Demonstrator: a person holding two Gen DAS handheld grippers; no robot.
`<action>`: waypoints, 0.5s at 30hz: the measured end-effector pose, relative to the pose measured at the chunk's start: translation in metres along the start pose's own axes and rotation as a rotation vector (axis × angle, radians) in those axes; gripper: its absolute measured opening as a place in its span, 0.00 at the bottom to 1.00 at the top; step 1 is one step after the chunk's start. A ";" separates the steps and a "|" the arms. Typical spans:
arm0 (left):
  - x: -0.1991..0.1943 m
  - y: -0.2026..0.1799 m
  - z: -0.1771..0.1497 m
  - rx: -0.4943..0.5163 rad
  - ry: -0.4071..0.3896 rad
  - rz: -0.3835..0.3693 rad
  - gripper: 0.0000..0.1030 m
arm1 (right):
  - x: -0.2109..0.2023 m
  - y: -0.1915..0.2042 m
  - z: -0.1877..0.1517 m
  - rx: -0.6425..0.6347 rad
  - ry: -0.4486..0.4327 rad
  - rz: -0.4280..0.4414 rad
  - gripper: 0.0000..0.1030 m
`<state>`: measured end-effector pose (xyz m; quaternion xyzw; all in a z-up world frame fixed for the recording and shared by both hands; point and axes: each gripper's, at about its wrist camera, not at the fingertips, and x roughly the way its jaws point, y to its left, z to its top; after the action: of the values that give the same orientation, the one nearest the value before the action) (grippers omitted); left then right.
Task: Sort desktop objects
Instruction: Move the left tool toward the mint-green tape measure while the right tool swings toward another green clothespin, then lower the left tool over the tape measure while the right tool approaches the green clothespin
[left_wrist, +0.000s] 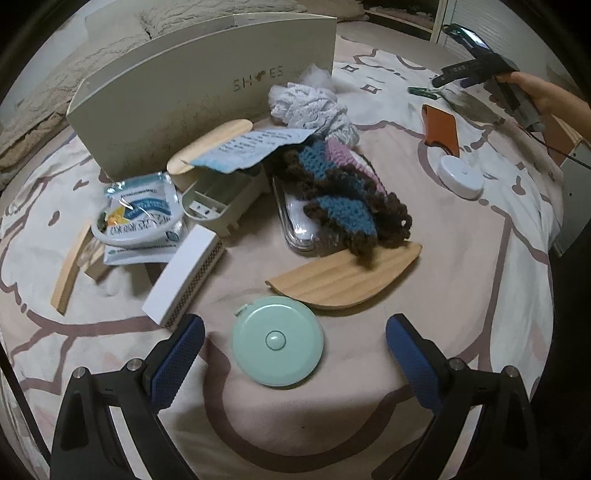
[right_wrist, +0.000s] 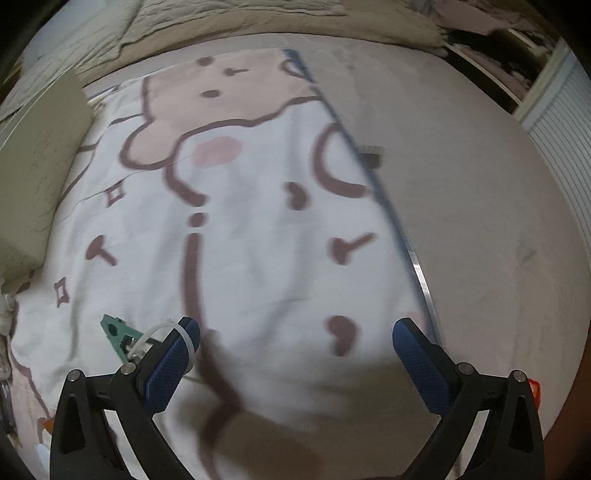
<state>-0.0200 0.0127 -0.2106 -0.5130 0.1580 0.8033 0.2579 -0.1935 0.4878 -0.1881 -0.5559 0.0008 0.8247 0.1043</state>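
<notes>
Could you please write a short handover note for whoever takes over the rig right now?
Left gripper: open, empty, fingers either side of the mint tape measure on the blanket.
Right gripper: open, empty, over bare blanket; green clip by its left finger.
Crochet piece, wooden tray and white box lie loose before the shoe box.
Nothing looks sorted yet; everything remains.

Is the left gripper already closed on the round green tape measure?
No. The left gripper is open, and the tape measure lies on the blanket between its fingers, touching neither.
</notes>
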 end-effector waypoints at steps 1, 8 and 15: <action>0.002 0.001 -0.002 -0.005 0.001 -0.003 0.97 | -0.001 -0.004 0.000 0.006 -0.005 0.004 1.00; 0.009 0.003 -0.011 -0.030 -0.020 -0.001 0.97 | -0.016 -0.021 -0.010 -0.024 -0.079 0.034 1.00; 0.018 0.004 -0.016 -0.038 -0.049 0.003 1.00 | -0.039 -0.022 -0.018 -0.041 -0.135 0.120 1.00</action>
<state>-0.0168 0.0061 -0.2340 -0.4976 0.1370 0.8191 0.2506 -0.1591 0.5007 -0.1572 -0.4998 0.0102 0.8650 0.0434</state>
